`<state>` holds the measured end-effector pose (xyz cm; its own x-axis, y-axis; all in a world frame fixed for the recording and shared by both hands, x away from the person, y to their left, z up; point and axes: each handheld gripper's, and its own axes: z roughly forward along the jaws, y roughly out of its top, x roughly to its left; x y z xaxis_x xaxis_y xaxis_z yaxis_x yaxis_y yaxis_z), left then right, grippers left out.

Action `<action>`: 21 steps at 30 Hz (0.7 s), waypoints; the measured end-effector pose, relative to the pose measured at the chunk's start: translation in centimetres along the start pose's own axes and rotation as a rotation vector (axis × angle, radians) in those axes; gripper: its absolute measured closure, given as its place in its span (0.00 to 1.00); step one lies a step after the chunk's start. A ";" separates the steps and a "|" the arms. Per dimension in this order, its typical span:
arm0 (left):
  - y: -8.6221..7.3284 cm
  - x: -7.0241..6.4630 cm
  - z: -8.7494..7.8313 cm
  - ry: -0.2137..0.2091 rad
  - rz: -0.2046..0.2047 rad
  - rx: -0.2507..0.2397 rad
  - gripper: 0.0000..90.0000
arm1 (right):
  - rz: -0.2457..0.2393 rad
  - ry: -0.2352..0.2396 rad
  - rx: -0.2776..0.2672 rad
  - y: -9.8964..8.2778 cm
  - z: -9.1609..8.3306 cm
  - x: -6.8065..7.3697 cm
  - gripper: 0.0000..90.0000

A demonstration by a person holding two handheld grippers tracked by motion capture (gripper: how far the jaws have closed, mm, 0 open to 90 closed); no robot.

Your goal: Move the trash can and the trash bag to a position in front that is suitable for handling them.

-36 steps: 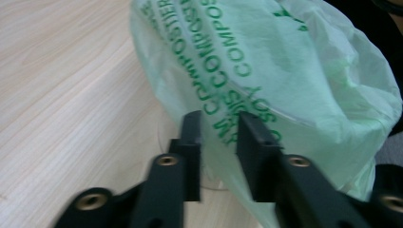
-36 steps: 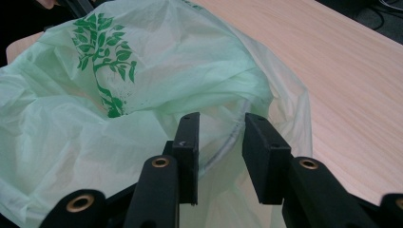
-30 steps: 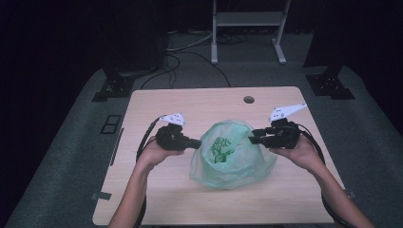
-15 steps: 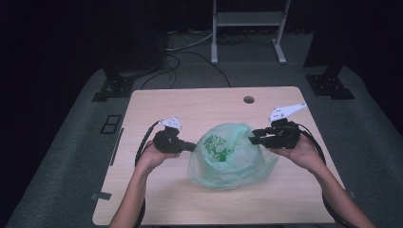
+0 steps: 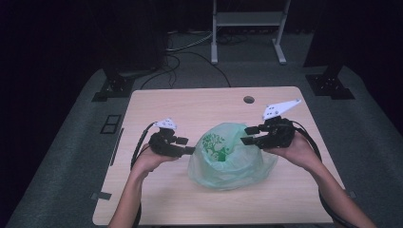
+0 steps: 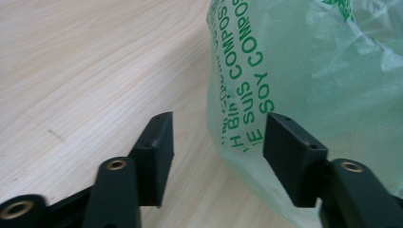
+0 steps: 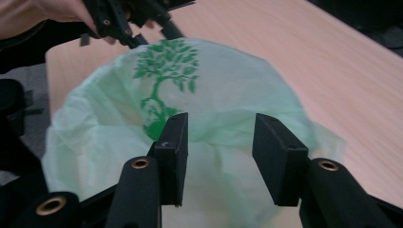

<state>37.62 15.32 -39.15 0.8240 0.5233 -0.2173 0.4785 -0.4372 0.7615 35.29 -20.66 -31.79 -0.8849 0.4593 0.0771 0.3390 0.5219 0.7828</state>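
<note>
green bag (image 5: pixel 227 156) mid bench (image 5: pixel 199 102), left tongs (image 5: pixel 189 145) at nine o'clock just released, right tongs (image 5: pixel 248 135) at two o'clock just spreading, clear of it

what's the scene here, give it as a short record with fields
surface: light wooden table
main item: pale green plastic bag with a dark green tree print, puffed up and resting on the table
bag text: green lettering along its edge in the left gripper view, only partly readable
left gripper: at the bag's left side; its jaws have just been opening, and the bag's edge lies between the pads without being pinched
right gripper: at the bag's upper right; its jaws have just been opening, gap visible, bag film behind them
hands: one on each gripper
</note>
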 end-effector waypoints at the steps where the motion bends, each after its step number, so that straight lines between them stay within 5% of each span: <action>1: -0.1 -0.1 -0.1 0.009 0.004 0.001 0.40 | -0.007 0.015 0.007 0.1 0.3 0.2 0.66; 12: -1.3 -0.8 -1.3 0.104 0.041 0.028 0.21 | -0.077 0.096 0.157 1.2 3.0 1.2 0.95; 21: -2.7 -1.2 -2.0 0.115 0.053 0.008 0.20 | -0.150 0.211 0.274 1.1 3.8 3.2 0.97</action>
<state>34.78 17.31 -39.71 0.8084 0.5792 -0.1049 0.4377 -0.4723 0.7651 34.08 -15.91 -33.04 -0.9678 0.2200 0.1220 0.2483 0.7580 0.6032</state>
